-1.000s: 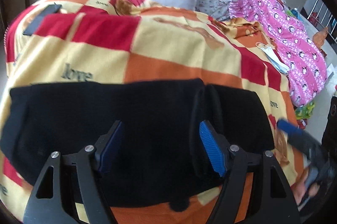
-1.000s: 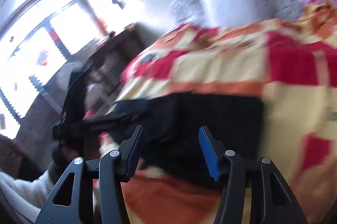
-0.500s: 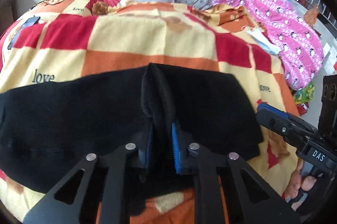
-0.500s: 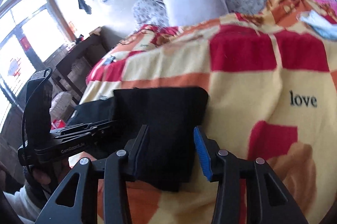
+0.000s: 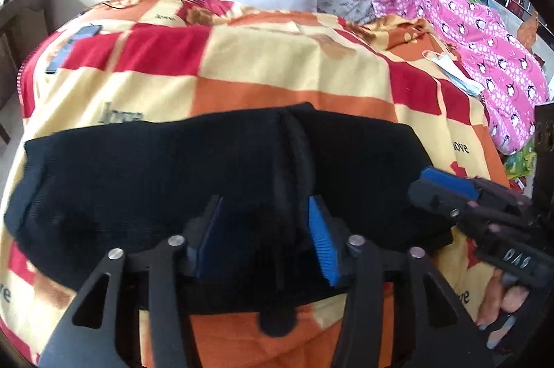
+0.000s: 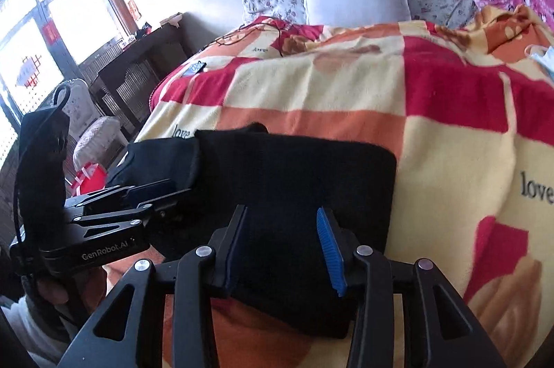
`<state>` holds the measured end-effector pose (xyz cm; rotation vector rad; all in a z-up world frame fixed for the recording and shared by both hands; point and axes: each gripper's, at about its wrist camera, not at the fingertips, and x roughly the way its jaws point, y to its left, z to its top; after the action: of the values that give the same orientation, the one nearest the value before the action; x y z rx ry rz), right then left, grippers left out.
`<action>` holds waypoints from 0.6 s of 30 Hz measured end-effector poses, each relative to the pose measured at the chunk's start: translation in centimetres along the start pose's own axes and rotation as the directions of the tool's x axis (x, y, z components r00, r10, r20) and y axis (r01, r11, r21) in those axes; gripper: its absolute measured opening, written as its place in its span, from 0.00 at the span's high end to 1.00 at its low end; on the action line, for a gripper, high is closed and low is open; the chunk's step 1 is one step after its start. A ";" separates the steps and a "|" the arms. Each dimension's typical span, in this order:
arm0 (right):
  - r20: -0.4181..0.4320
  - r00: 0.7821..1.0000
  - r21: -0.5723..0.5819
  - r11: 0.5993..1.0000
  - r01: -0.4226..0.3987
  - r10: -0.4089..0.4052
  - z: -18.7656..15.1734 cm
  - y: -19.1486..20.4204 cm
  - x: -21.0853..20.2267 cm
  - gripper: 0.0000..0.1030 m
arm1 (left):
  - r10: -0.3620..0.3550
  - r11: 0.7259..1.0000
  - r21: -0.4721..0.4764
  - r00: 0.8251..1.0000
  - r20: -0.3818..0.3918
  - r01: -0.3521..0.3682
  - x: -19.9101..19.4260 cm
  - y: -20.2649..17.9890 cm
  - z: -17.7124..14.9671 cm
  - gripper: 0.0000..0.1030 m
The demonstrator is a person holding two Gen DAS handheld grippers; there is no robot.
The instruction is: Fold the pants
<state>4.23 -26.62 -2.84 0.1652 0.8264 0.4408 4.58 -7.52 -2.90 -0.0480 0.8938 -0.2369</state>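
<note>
From the left wrist, the black pants point(image 5: 214, 170) lie flat in a long band across the checked blanket point(image 5: 277, 80) on the bed. A soft ridge of cloth stands up in the middle of them. The left gripper point(image 5: 265, 236) sits at their near edge – its jaws have just been opening, and now they stand half apart with the ridge between them, not pinched. The right gripper point(image 5: 446, 191) pokes in low at the right end of the pants.

From the right wrist, that end of the pants point(image 6: 297, 181) looks like a thick folded slab. The right gripper point(image 6: 282, 246) hangs over its near edge, jaws part open and holding nothing.

The cloth looks soft, light and floppy – it should bunch up easily. I'd pinch an edge or corner through all the layers.
</note>
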 end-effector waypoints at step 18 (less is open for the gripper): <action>-0.038 0.998 -0.081 0.996 -0.047 0.044 1.1 6.1 3.3 0.58 | 0.199 0.979 -0.054 0.975 0.096 -0.195 -4.0 6.4 -2.1 0.28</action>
<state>5.08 -19.67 -2.48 0.1001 0.8395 0.5207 1.72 -0.25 -2.02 -0.0116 0.7970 -0.0291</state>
